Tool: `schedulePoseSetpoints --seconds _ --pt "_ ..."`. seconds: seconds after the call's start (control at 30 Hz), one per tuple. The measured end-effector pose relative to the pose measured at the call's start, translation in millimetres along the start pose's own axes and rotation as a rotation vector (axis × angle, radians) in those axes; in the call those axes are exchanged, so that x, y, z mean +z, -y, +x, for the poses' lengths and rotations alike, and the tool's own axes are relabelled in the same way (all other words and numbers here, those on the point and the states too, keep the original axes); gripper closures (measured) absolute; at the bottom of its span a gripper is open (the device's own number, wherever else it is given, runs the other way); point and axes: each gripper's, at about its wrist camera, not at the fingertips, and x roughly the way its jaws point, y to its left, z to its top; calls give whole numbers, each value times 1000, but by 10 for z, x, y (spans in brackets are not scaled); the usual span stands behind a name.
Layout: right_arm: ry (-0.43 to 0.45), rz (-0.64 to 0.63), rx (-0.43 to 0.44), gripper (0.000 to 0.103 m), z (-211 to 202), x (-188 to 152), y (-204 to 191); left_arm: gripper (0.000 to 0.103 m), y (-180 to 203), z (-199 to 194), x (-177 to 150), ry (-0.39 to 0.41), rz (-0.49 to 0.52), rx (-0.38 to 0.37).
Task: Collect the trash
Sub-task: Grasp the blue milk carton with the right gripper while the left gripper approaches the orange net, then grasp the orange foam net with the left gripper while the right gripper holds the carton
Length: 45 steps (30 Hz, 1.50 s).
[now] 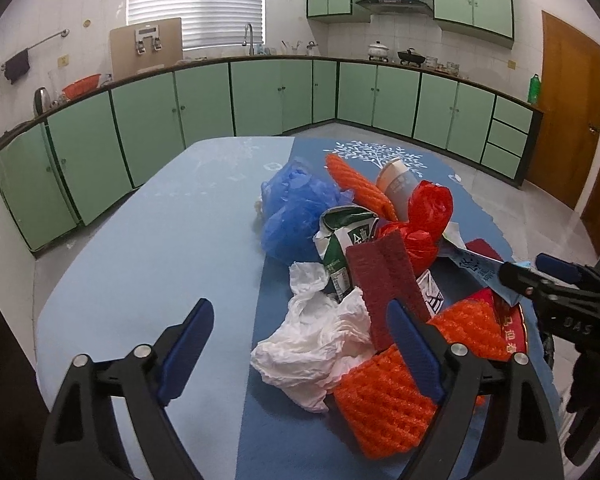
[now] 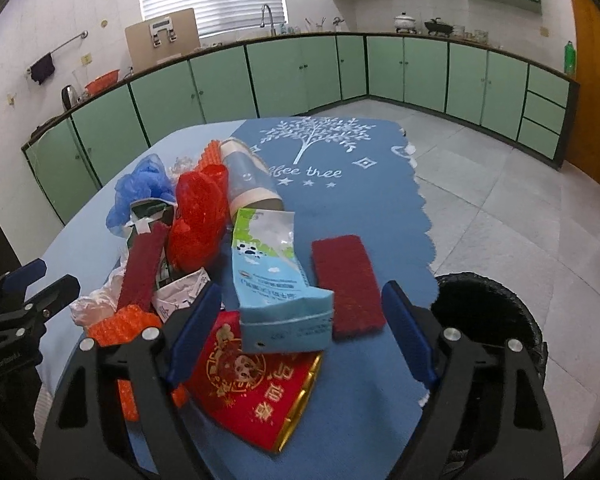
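A pile of trash lies on the blue table. In the left wrist view my open left gripper [image 1: 300, 344] hovers over a crumpled white tissue [image 1: 312, 344] and an orange foam net [image 1: 380, 408], with a dark red scouring pad [image 1: 384, 284], green carton [image 1: 340, 248], blue bag [image 1: 296, 208] and red bag [image 1: 424, 220] beyond. In the right wrist view my open right gripper [image 2: 300, 332] straddles a light blue milk carton [image 2: 276, 280] lying over a red packet [image 2: 256, 396]. A second red pad [image 2: 346, 284] lies beside it.
A black trash bin [image 2: 496, 320] stands off the table's right edge. A paper cup [image 2: 248, 180] lies at the pile's far side. The blue mat with a tree print [image 2: 340, 184] covers the right half of the table [image 1: 140, 260]. Green kitchen cabinets [image 1: 260, 96] line the walls.
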Motion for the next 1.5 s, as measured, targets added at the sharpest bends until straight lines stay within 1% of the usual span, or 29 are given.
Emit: schedulePoseSetpoints --seconds 0.07,0.13,0.2,0.23,0.27,0.3,0.4,0.5,0.63,0.83,0.9,0.97,1.13,1.2,1.23,1.27,1.3,1.37,1.4,1.47,1.5 --pt "-22 7 11 25 70 4 20 17 -1 6 5 -2 -1 -6" --pt "-48 13 26 33 126 1 36 17 -5 5 5 -8 -2 -14" --pt "-68 30 59 43 160 -7 54 17 3 -1 -1 -11 -3 -22" --pt "-73 38 75 45 164 -9 57 16 2 0 -1 -13 -3 -28" --pt "-80 44 96 53 169 -7 59 16 9 -4 -6 -17 -2 -36" --pt "-83 44 105 56 169 -3 47 16 14 -5 -17 -19 0 -40" --pt "-75 33 117 58 128 -1 15 16 38 -16 -39 -23 4 -48" --pt "-40 29 121 58 38 20 2 16 58 -36 -47 -27 2 -56" --pt "3 18 96 59 -98 45 23 16 112 -83 -54 -23 10 -74" --pt "57 44 107 59 -316 4 116 15 311 -114 -98 -32 46 -132" --pt "64 54 110 59 -374 -7 142 13 397 -110 -114 -39 67 -159" --pt "70 62 102 59 -439 -36 187 9 463 -108 -132 -41 85 -163" --pt "73 73 65 58 -526 -110 285 9 596 18 -206 -79 121 -153" --pt "72 81 56 58 -554 -145 325 19 627 65 -244 -96 127 -145" --pt "72 83 53 58 -568 -163 337 32 636 80 -255 -106 126 -160" --pt "72 83 51 58 -578 -172 337 42 645 80 -257 -111 123 -169" --pt "72 83 49 58 -587 -183 335 47 647 69 -257 -110 119 -178" --pt "74 84 47 58 -609 -200 340 70 642 37 -251 -103 117 -175" --pt "76 86 47 58 -625 -211 339 74 634 22 -246 -100 112 -179" --pt "84 89 50 58 -658 -218 348 97 597 -21 -234 -92 88 -193" --pt "89 90 51 58 -676 -219 354 99 563 -40 -224 -90 80 -198"
